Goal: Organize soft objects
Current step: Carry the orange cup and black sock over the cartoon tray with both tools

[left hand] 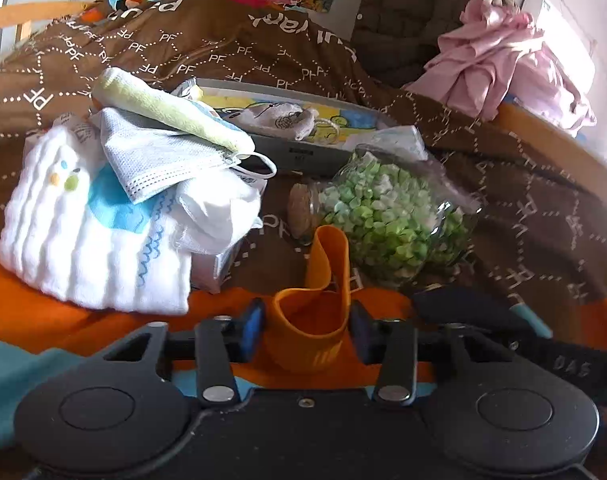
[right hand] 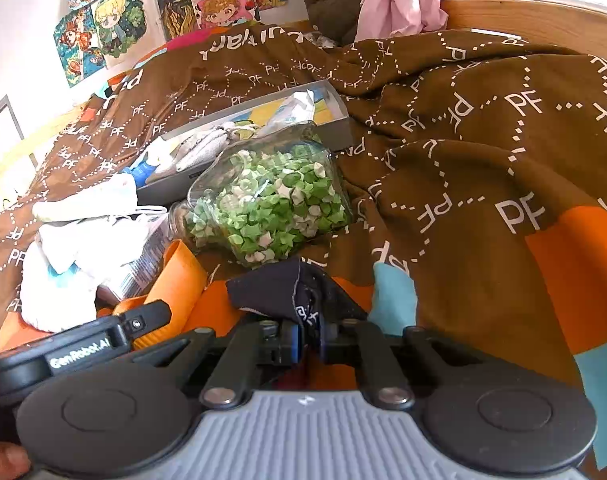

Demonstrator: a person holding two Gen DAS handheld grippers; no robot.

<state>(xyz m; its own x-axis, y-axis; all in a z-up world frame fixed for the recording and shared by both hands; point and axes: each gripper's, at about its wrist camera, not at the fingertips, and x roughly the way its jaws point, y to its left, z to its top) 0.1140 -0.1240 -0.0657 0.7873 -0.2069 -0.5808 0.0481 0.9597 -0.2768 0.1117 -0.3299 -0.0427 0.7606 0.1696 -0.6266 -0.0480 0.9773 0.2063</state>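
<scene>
An orange elastic band stands up in a loop between my left gripper's blue pads, which press on both of its sides; the band also shows in the right wrist view beside the left gripper's body. My right gripper is shut on a dark navy cloth with white print, bunched just above its fingertips. The same dark cloth lies to the right in the left wrist view. Both grippers hover low over the orange and blue part of the bedspread.
A glass jar of green paper stars lies on its side with a cork stopper. A pile of white cloths, a face mask and a yellow towel sits to the left. A shallow grey box holds small items behind. Pink fabric is heaped at the back right.
</scene>
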